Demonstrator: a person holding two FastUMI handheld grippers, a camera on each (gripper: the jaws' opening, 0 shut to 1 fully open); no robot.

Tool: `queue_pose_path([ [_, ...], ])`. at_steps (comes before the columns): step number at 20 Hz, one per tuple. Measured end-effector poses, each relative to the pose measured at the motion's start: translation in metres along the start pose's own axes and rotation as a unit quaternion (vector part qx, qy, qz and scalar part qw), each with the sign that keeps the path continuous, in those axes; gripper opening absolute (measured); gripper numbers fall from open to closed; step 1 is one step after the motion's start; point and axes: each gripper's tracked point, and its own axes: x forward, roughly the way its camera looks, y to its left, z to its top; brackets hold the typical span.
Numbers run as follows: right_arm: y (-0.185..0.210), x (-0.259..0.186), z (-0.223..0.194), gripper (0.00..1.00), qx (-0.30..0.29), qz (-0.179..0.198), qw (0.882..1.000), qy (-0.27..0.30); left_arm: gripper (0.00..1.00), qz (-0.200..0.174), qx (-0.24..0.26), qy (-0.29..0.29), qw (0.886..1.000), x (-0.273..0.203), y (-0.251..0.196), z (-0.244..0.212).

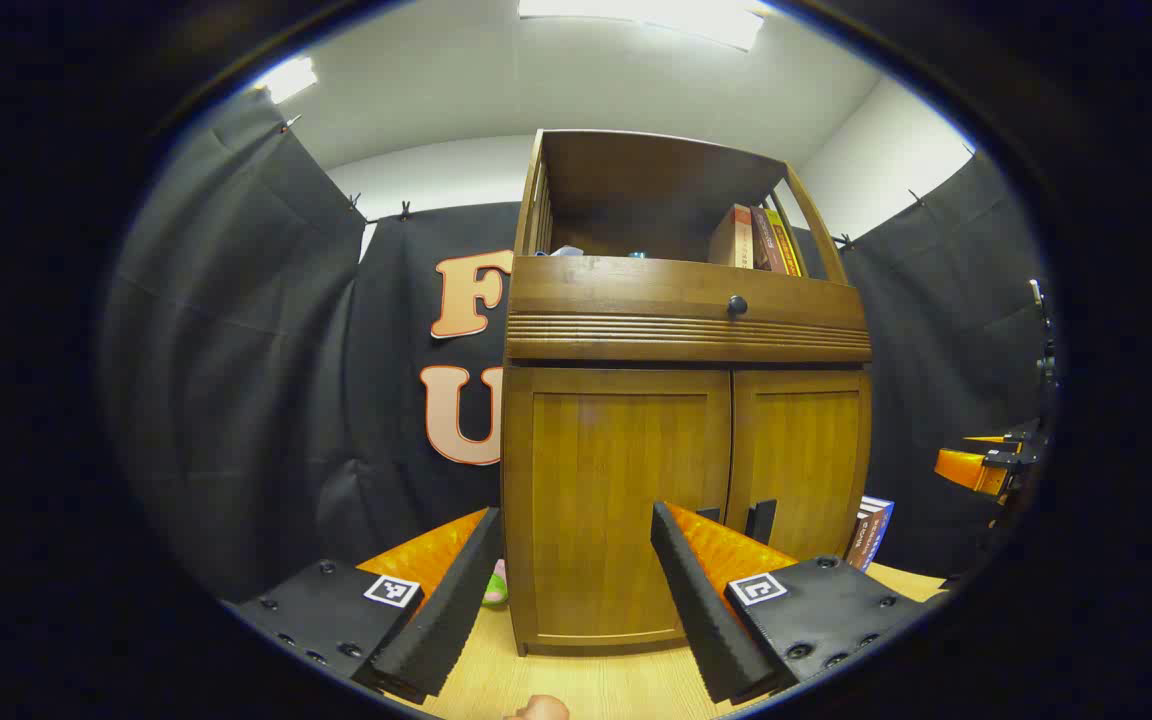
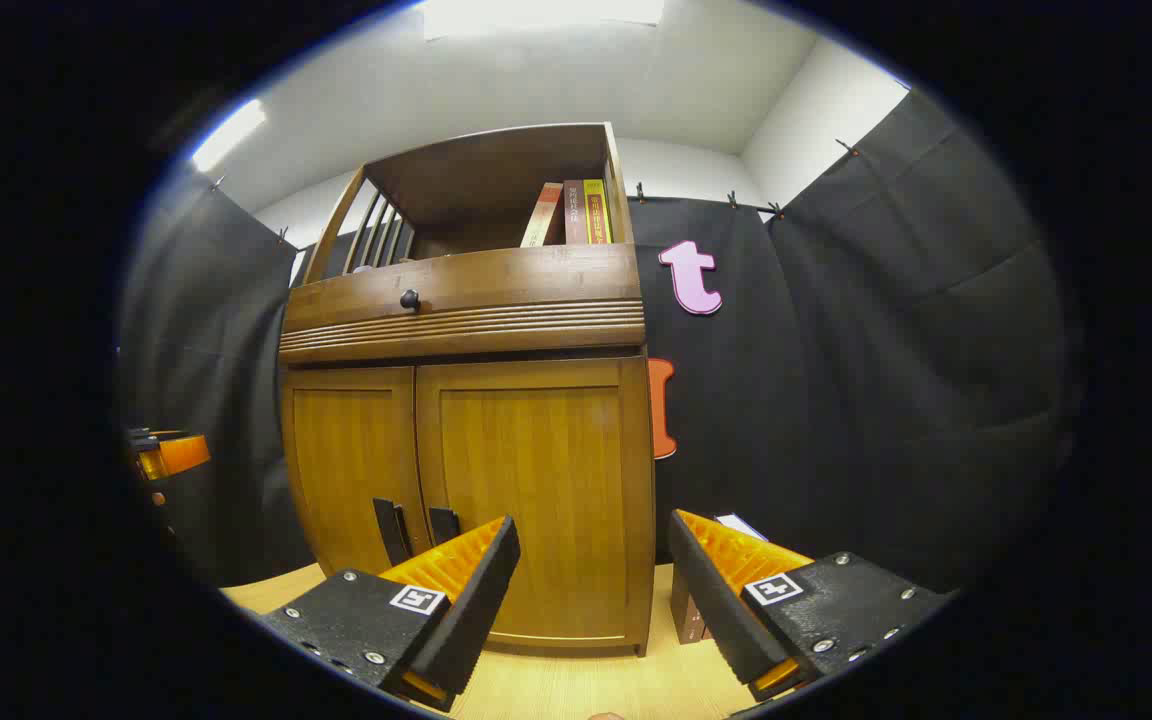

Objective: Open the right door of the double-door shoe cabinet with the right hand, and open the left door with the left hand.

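both doors [image 1: 626, 500] shut, likely stiff and light on hinges; take the dark handles [image 2: 391, 530] at the middle seam. left gripper [image 1: 571, 590] and right gripper [image 2: 591, 590] fingers spread, holding nothing.

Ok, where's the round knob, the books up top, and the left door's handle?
Round knob [image 1: 737, 305]: left gripper view, on its front face.
Books [image 2: 576, 212]: right gripper view, on a middle spine.
Left door's handle [image 2: 391, 532]: right gripper view, on the handle's upright bar.

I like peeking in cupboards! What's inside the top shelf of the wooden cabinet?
Books stand upright at the right of the cabinet's open shelf. What's behind the closed doors is hidden.
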Motion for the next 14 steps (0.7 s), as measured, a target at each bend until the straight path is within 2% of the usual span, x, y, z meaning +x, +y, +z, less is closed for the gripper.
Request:
queue_pose_path([
  [1, 0.000, 0.000, 0.000, 1.00, 0.001, 0.000, 1.000, 0.000, 0.95, -0.001, 0.000, 0.003, 1.000, 0.000, -0.001, -0.002],
  [8, 0.009, -0.004, 0.002, 1.00, 0.003, 0.013, 1.000, 0.003, 0.98, 0.005, -0.002, 0.009, 1.000, 0.004, 0.004, -0.004],
  [14, 0.013, -0.004, 0.001, 1.00, -0.002, 0.011, 1.000, 0.005, 0.95, -0.008, -0.005, 0.024, 1.000, 0.004, -0.001, -0.011],
])
